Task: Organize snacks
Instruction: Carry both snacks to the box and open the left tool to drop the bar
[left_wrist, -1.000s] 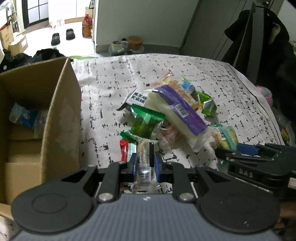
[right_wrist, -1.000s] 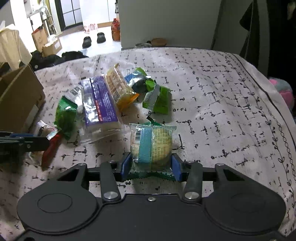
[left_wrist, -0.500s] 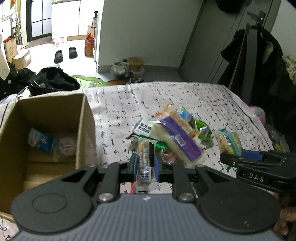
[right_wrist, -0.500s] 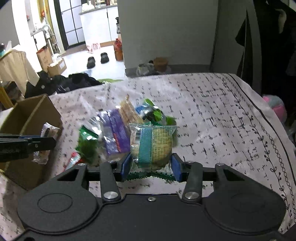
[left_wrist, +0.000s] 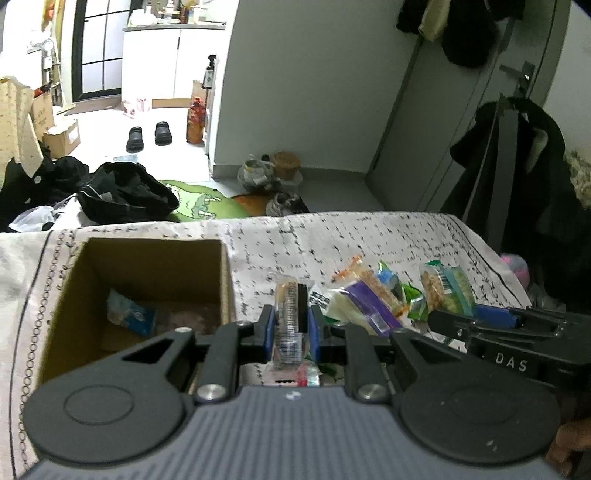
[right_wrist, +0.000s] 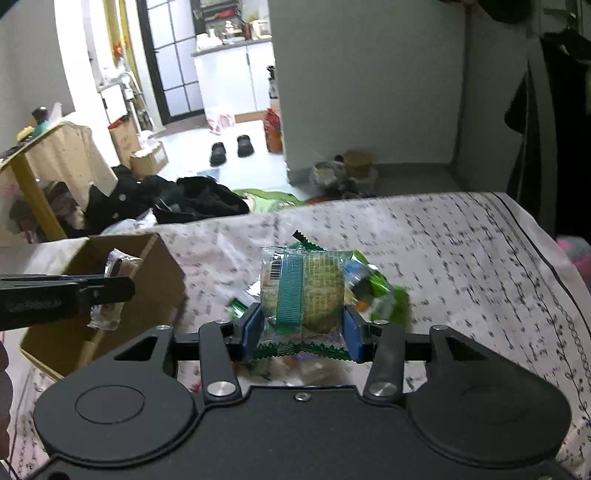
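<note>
— Both snacks went up off the surface (right_wrist: 461, 258) since before, and now we see more of the room.

— We squeeze a thin snack bar (left_wrist: 291, 314) in our left hand-held gripper (left_wrist: 291, 328). Our right hand-held gripper (right_wrist: 301, 332) squeezes a round cookie pack (right_wrist: 303, 291).

— Where's the box (left_wrist: 147, 266)?

— At ten o'clock from the bar.

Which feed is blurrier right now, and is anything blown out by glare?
Right wrist view: the patterned cloth and the loose snacks are motion-smeared, the held cracker pack sharp. Left wrist view: crisper, though the far bright floor is overexposed. Both bend straight edges, fisheye.
</note>
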